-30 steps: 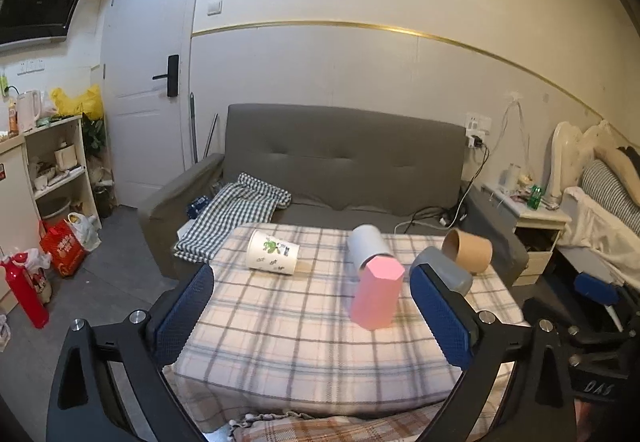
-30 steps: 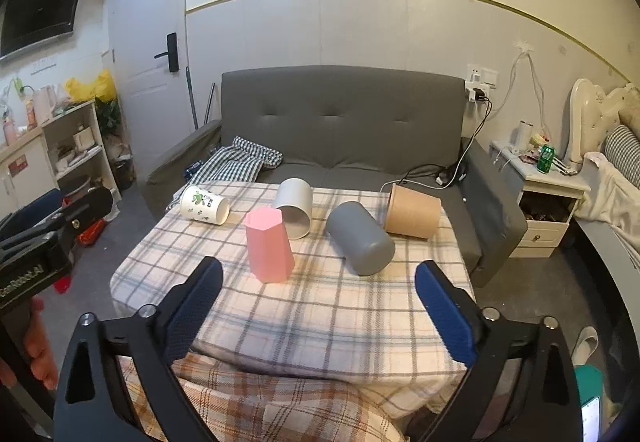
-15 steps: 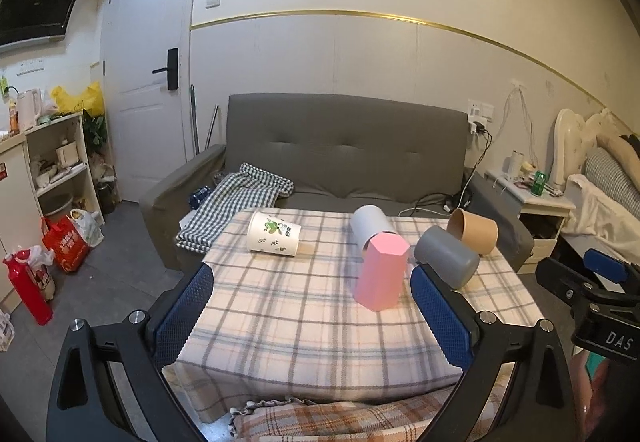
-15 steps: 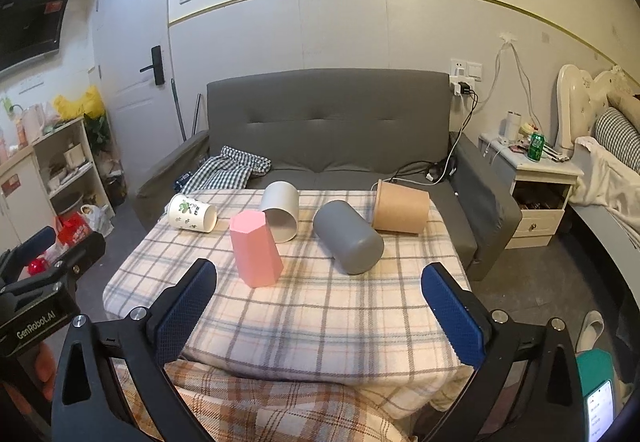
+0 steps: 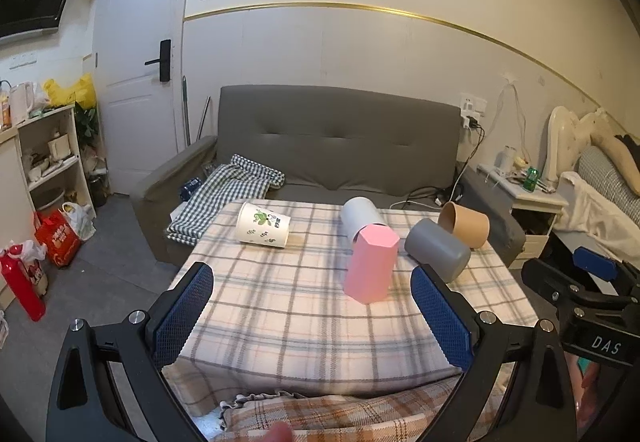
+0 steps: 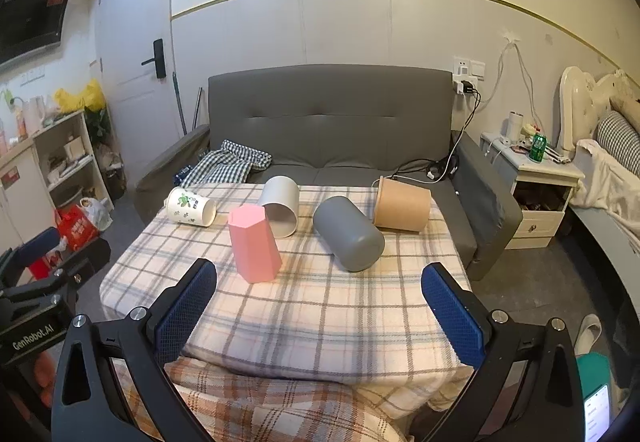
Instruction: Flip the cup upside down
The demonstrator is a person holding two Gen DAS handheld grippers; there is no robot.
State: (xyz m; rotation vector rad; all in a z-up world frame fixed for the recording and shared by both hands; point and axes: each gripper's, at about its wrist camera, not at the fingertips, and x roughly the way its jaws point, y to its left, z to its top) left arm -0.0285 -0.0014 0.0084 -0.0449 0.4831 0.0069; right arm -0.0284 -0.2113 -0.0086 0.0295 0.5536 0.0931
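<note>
A grey sofa (image 6: 328, 129) fills the frame's middle, behind the plaid-covered table (image 6: 320, 306). On the cloth, centre frame, the pink cup (image 6: 254, 244) stands mouth-down; the dark grey cup (image 6: 348, 234), tan cup (image 6: 402, 203), light grey cup (image 6: 280, 203) and printed white cup (image 6: 191, 206) lie sideways, the light grey one seemingly touching the pink. At the bottom, the right gripper (image 6: 320, 316) and left gripper (image 5: 312, 316) hover spread apart, empty

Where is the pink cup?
In both views the pink cup stands mid-table, in front of the white cup, left of the grey cup.
</note>
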